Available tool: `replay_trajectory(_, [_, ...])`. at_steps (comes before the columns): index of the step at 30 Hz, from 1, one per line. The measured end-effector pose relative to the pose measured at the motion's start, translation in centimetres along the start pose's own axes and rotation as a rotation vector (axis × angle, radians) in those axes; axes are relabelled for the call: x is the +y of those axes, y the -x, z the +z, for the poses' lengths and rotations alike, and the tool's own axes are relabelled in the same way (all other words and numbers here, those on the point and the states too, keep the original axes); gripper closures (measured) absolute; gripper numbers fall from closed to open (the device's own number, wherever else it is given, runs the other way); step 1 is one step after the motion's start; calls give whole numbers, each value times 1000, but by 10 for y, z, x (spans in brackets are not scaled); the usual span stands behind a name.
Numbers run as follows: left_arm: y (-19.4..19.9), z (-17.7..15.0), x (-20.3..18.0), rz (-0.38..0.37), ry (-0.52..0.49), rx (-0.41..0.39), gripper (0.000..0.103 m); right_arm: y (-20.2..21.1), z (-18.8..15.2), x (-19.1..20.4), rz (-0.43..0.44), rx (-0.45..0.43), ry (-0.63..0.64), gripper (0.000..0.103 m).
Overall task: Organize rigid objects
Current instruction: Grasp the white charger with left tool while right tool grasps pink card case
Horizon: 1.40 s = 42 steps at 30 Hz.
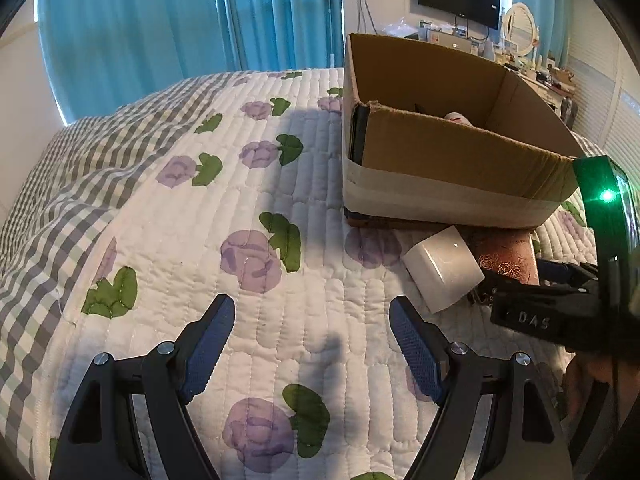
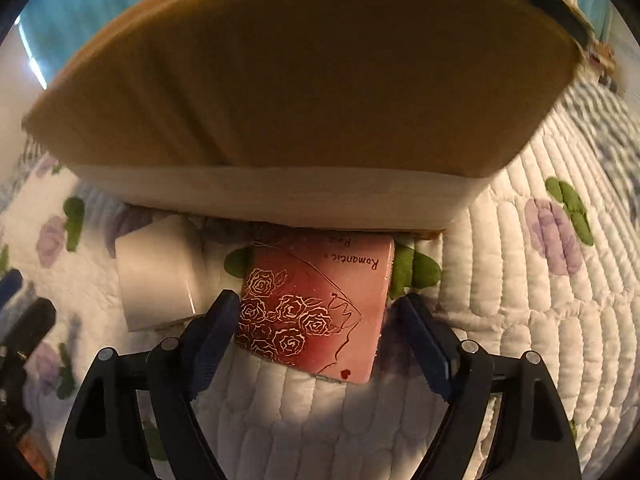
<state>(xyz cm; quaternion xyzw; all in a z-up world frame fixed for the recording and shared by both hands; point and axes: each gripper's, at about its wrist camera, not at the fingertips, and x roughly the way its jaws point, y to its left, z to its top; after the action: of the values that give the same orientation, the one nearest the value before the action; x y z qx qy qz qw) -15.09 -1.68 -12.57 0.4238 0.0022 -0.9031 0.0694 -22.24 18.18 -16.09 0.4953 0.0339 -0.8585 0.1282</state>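
Roses in pale line-work cover the pink box (image 2: 316, 312), which lies flat on the quilted bed (image 2: 540, 320) at 6 o'clock of the cardboard box (image 2: 296, 92), its far edge against that box's base. The right gripper (image 2: 318, 320) has its jaws open on either side of the pink box; whether the pads touch it cannot be told. A white box (image 2: 160, 276) sits at 9 o'clock of it, just beside. The left gripper (image 1: 312, 332) hangs over bare quilt, jaws wide and empty.

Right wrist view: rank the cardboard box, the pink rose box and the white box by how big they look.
1. cardboard box, largest by far.
2. pink rose box.
3. white box, only slightly smaller looking; fisheye nearness makes that unsure.
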Motion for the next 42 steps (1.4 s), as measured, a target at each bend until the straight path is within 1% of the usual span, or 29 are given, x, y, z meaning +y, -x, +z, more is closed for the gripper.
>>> replay_trajectory(2, [-2, 0, 0, 3, 2, 7, 21, 0, -2, 5, -26, 7, 33, 20])
replay_trajectory(5, [-2, -1, 0, 7, 3, 9, 21, 0, -9, 15, -80, -8, 105, 22])
replay_trajectory(7, [0, 0, 0, 10, 2, 7, 21, 3, -10, 13, -67, -19, 98, 26])
replay_trajectory(12, [8, 4, -8, 1, -31, 12, 21, 25, -21, 0, -25, -57, 49, 27])
replay_trajectory(16, [13, 11, -29, -33, -68, 23, 21, 50, -32, -10, -28, -90, 26, 29])
replay_trajectory(17, [13, 14, -34, -36, -73, 27, 21, 55, -33, -11, -34, -99, 31, 32])
replay_trajectory(18, [12, 17, -40, -44, -77, 31, 21, 60, -35, -13, -26, -105, 36, 78])
replay_trajectory(19, [11, 20, -46, -62, -77, 33, 21, 62, -34, -15, -15, -91, 29, 77])
replay_trajectory(21, [6, 24, -56, -99, -77, 37, 21, 65, -36, -25, -23, -80, 10, 78])
replay_trajectory(22, [1, 26, -61, -101, -79, 44, 21, 60, -35, -25, -22, -70, 7, 78])
replay_trajectory(23, [-3, 27, -66, -98, -81, 52, 21, 56, -28, -24, -6, -62, -6, 78])
replay_trajectory(25, [-13, 29, -72, -92, -86, 69, 21, 57, -32, -19, 22, -52, -31, 79])
replay_trajectory(27, [-22, 30, -76, -97, -78, 88, 21, 60, -33, -25, 59, -60, -59, 81])
replay_trajectory(29, [-31, 31, -79, -109, -66, 104, 21, 63, -31, -25, 71, -75, -68, 82])
replay_trajectory(32, [-46, 32, -82, -103, -62, 126, 21, 72, -31, -26, 72, -99, -70, 83])
replay_trajectory(34, [-58, 33, -82, -127, -39, 150, 21, 72, -25, -33, 70, -109, -70, 84])
replay_trajectory(37, [-66, 33, -79, -135, -13, 155, 21, 73, -22, -33, 71, -120, -80, 84])
replay_trajectory(39, [-64, 33, -77, -147, -14, 143, 26, 75, -24, -32, 67, -123, -81, 84])
replay_trajectory(41, [-57, 34, -75, -185, -15, 126, 37, 81, -27, -30, 53, -130, -71, 84])
replay_trajectory(42, [-54, 35, -74, -185, -16, 124, 38, 81, -24, -37, 47, -133, -65, 85])
